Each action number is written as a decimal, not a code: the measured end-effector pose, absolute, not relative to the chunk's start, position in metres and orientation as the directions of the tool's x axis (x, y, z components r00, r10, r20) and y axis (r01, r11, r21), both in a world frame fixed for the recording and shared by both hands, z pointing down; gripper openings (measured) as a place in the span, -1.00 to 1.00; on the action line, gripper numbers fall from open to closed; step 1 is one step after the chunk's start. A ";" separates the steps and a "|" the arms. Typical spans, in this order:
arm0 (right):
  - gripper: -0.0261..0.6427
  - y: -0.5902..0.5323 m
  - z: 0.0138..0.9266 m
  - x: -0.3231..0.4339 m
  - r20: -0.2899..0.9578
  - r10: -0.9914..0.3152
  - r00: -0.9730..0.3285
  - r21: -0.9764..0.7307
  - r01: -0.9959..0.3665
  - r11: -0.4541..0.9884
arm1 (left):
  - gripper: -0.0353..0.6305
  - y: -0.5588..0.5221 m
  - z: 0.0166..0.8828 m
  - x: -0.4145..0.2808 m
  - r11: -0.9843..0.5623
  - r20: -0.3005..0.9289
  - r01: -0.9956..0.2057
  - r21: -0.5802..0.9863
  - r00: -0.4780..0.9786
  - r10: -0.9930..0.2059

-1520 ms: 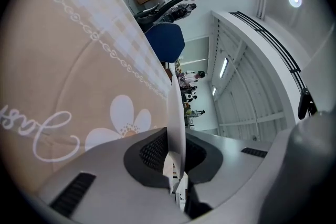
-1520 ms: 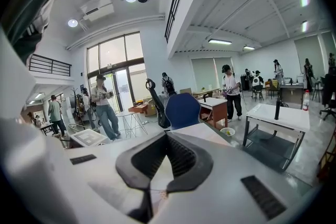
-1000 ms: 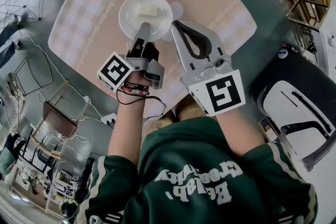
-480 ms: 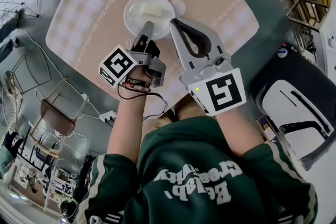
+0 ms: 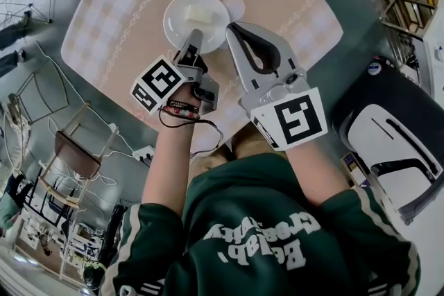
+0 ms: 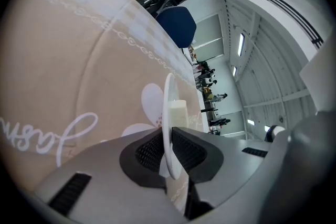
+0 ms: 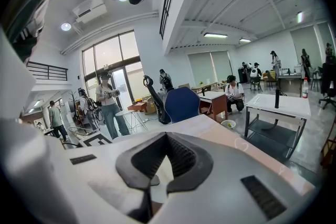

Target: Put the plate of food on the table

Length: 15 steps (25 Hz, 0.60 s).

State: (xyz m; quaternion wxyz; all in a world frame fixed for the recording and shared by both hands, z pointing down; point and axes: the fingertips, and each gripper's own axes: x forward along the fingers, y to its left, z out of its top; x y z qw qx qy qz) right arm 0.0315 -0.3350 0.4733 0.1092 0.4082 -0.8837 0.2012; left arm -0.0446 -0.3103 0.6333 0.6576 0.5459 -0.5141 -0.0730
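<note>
A white plate (image 5: 196,23) carrying a pale block of food (image 5: 198,12) lies on the pink checked tablecloth (image 5: 125,3). My left gripper (image 5: 193,39) reaches to its near rim. In the left gripper view the plate (image 6: 168,102) stands edge-on between the pads (image 6: 149,152), with the food (image 6: 178,112) just beyond them. The jaws of the left gripper (image 6: 167,145) have just been opening, and the pads still sit against the rim. My right gripper (image 5: 234,30) hovers just right of the plate, shut, holding nothing. In its own view the right gripper (image 7: 167,139) shows the pale cloth through its black loop.
The near table edge (image 5: 208,138) runs under my wrists. On the floor, a wooden chair (image 5: 76,156) and cables stand at the left, a black-and-white shape (image 5: 388,138) at the right. A blue chair (image 7: 181,105), a white table (image 7: 278,105) and several people fill the room beyond.
My left hand has sunk a little and tilted further down with the plate's rim between its jaws. The right gripper has stayed where it was.
</note>
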 end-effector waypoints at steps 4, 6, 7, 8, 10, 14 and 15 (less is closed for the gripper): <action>-0.88 -0.335 0.471 0.034 0.350 -0.680 -0.645 -0.256 -0.764 0.593 | -0.75 -0.306 0.634 -0.047 0.387 0.641 -0.542 0.746 0.431 -0.635; -0.88 -0.335 0.471 0.036 0.351 -0.681 -0.642 -0.253 -0.766 0.592 | -0.69 -0.303 0.635 -0.049 0.375 0.668 -0.595 0.711 0.405 -0.624; -0.88 -0.335 0.471 0.036 0.352 -0.682 -0.641 -0.252 -0.766 0.591 | -0.64 -0.301 0.636 -0.050 0.366 0.681 -0.624 0.691 0.392 -0.618; -0.88 -0.335 0.471 0.037 0.351 -0.683 -0.641 -0.252 -0.767 0.590 | -0.60 -0.300 0.636 -0.050 0.355 0.692 -0.649 0.673 0.382 -0.613; -0.88 -0.335 0.470 0.037 0.349 -0.684 -0.640 -0.252 -0.768 0.589 | -0.54 -0.297 0.636 -0.050 0.339 0.702 -0.676 0.654 0.374 -0.606; -0.88 -0.332 0.470 0.037 0.344 -0.684 -0.643 -0.256 -0.765 0.591 | -0.53 -0.290 0.637 -0.052 0.346 0.710 -0.680 0.646 0.370 -0.599; -0.88 -0.332 0.470 0.037 0.343 -0.684 -0.644 -0.255 -0.765 0.592 | -0.53 -0.288 0.637 -0.052 0.348 0.711 -0.679 0.646 0.369 -0.599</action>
